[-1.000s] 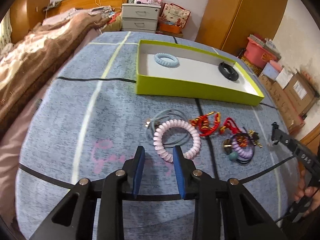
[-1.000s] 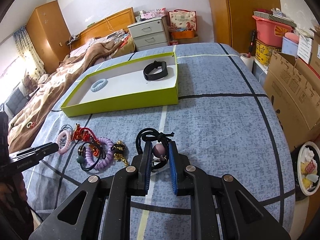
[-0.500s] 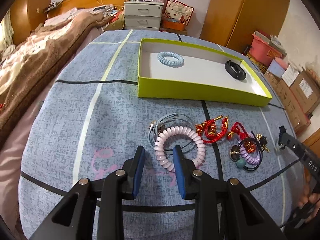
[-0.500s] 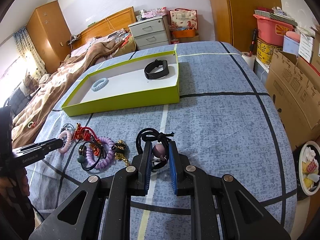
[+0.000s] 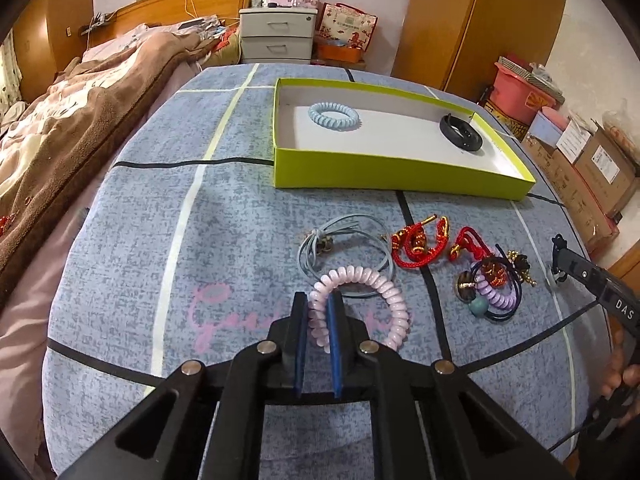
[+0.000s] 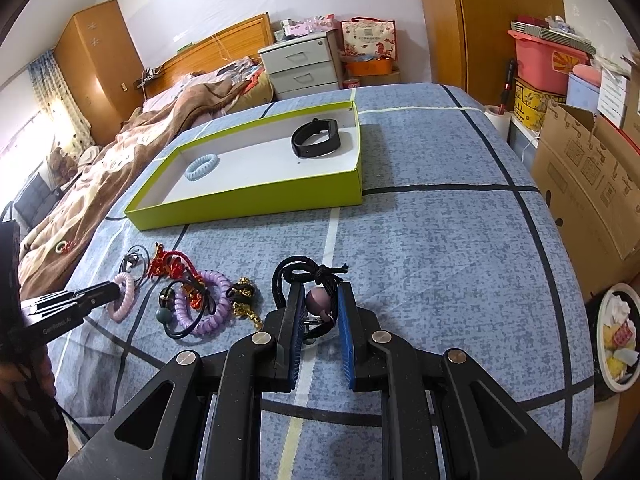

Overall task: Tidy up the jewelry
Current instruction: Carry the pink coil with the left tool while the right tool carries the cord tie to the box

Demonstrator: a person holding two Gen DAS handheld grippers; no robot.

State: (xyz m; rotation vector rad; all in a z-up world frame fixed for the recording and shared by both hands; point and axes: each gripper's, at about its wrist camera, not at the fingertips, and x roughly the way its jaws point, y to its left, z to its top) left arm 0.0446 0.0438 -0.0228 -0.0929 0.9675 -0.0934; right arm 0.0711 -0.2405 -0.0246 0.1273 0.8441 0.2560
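While the left gripper (image 5: 318,308) has just closed on the ribbed pink coil band (image 5: 362,304), bare quilted cloth lies leftward; the right gripper (image 6: 319,304) clamps a smooth mauve bead tie (image 6: 316,298). The lime tray (image 5: 400,174) sits beyond.

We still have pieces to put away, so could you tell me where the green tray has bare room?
The green tray is bare between the blue coil band at its left end and the black wristband at its right. The jewelry pile in front is crowded.
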